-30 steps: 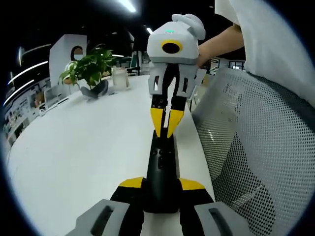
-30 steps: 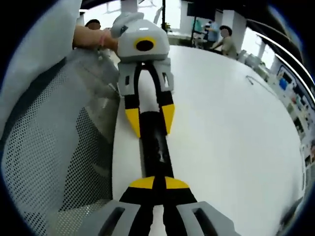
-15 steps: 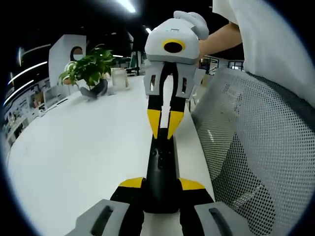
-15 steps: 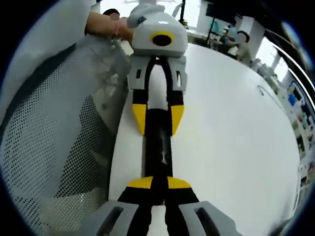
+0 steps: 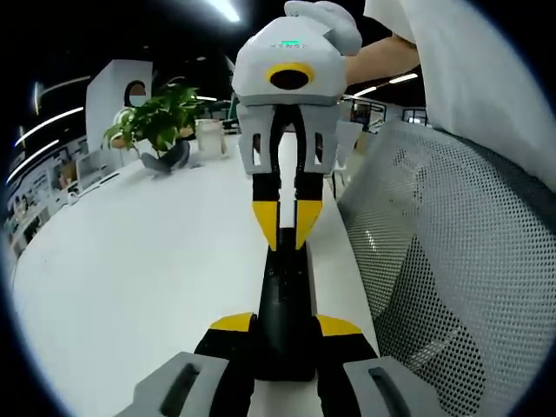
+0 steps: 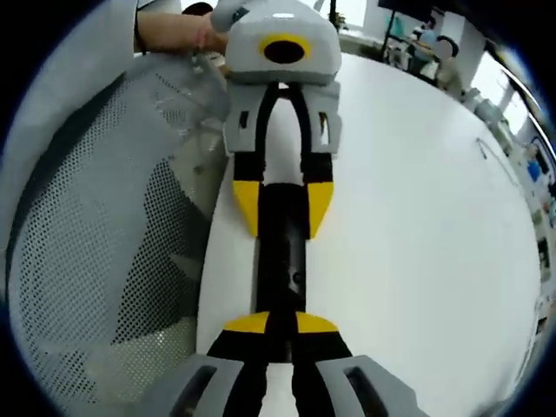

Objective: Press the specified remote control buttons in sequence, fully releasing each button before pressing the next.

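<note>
A long black remote (image 5: 285,295) lies along the white table's (image 5: 130,278) right edge. My left gripper (image 5: 285,325) is shut on its near end, one yellow tip on each side. The right gripper (image 5: 285,228) comes in from the far side, its yellow tips together and down on the remote's far part. In the right gripper view, my right gripper (image 6: 280,323) is shut with its tips resting on the remote (image 6: 282,261). Opposite it, the left gripper (image 6: 282,208) clasps the remote's other end.
A grey mesh chair (image 5: 452,261) stands close against the table edge beside the remote and appears again in the right gripper view (image 6: 95,243). A potted plant (image 5: 156,117) and a white jar (image 5: 211,137) stand at the table's far end. A hand (image 5: 382,56) holds the right gripper.
The right gripper has slid along the remote toward the left gripper and looms larger in the left gripper view. The left gripper keeps its hold.
</note>
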Demonstrator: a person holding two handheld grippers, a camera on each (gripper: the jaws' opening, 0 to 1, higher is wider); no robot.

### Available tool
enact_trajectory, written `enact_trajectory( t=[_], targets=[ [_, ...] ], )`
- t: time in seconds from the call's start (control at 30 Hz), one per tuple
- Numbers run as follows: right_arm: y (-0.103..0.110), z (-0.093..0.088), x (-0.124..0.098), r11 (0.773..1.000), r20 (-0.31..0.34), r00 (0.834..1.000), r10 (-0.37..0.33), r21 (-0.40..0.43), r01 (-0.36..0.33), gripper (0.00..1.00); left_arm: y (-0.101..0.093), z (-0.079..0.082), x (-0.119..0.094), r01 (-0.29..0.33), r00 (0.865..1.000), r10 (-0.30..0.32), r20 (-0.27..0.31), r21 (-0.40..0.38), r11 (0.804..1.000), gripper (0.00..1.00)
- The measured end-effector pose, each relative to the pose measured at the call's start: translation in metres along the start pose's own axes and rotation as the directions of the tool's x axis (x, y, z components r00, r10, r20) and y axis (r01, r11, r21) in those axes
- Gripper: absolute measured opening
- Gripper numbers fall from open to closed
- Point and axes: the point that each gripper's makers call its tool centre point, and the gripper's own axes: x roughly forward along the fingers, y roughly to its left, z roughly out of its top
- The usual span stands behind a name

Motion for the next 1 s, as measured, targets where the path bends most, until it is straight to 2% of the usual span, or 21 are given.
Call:
enact_trajectory(
  t=[0.07,0.13,0.17,0.23,0.27,0.4,0.5,0.57,0.67,0.77,0.83,0.93,1.0],
  targets=[
    [-0.0012,0.0021,-0.0007,0.998,0.053,0.999,-0.014,0.068,0.01,0.05,0.0001,0.0,0.0,-0.002,1.0,0.002,0.001,0.0,1.0,0.25],
    [-0.0015,0.0019,-0.0027,0.998,0.135,0.99,-0.045,0.045,0.04,0.05,0.0002,0.0,0.0,-0.004,1.0,0.004,0.002,0.0,1.0,0.25],
    [-0.0016,0.0014,-0.0034,0.994,0.177,0.982,-0.068,0.097,0.051,0.05,0.0002,-0.0001,-0.0001,-0.004,1.0,0.004,0.002,0.0,1.0,0.25],
    [-0.0016,0.0031,-0.0038,0.986,0.218,0.972,-0.088,0.158,0.054,0.06,0.0002,0.0002,-0.0001,-0.005,1.0,0.005,0.004,-0.002,1.0,0.25],
    [0.0,0.0027,-0.0032,0.988,0.223,0.972,-0.078,0.146,0.046,0.07,0.0002,0.0002,-0.0002,-0.005,1.0,0.005,0.005,-0.002,1.0,0.25],
    [-0.0003,0.0059,-0.0013,0.996,0.203,0.978,-0.055,0.075,0.04,0.08,0.0005,0.0002,-0.0001,-0.004,1.0,0.004,0.005,-0.001,1.0,0.25],
    [0.0,0.0069,-0.0009,0.998,0.189,0.981,-0.045,0.053,0.035,0.07,0.0005,-0.0001,0.0001,-0.004,1.0,0.004,0.004,0.001,1.0,0.25],
    [0.0002,0.007,-0.0003,0.999,0.166,0.985,-0.039,-0.003,0.04,0.07,0.0005,-0.0002,0.0001,-0.003,1.0,0.003,0.003,0.0,1.0,0.25],
    [0.0022,0.0074,0.0014,0.995,0.095,0.995,-0.025,-0.093,0.034,0.07,0.0006,-0.0003,0.0003,-0.003,1.0,0.003,0.002,0.0,1.0,0.25],
    [0.0008,0.0082,0.0021,1.0,0.055,0.998,-0.003,-0.03,0.004,0.06,0.0006,-0.0004,0.0004,-0.003,1.0,0.003,0.001,0.002,1.0,0.25],
    [-0.0003,0.0076,0.0024,0.999,0.028,1.0,0.002,0.045,-0.004,0.06,0.0007,-0.0004,0.0005,-0.002,1.0,0.002,0.001,0.002,1.0,0.25],
    [-0.0013,0.0082,0.0033,0.998,0.024,1.0,-0.007,0.058,0.006,0.06,0.0006,-0.0002,0.0006,-0.002,1.0,0.002,0.002,0.003,1.0,0.25],
    [-0.0014,0.0078,0.0023,0.996,0.048,0.998,-0.028,0.084,0.024,0.06,0.0004,-0.0001,0.0005,-0.002,1.0,0.002,0.002,0.003,1.0,0.25]
  ],
)
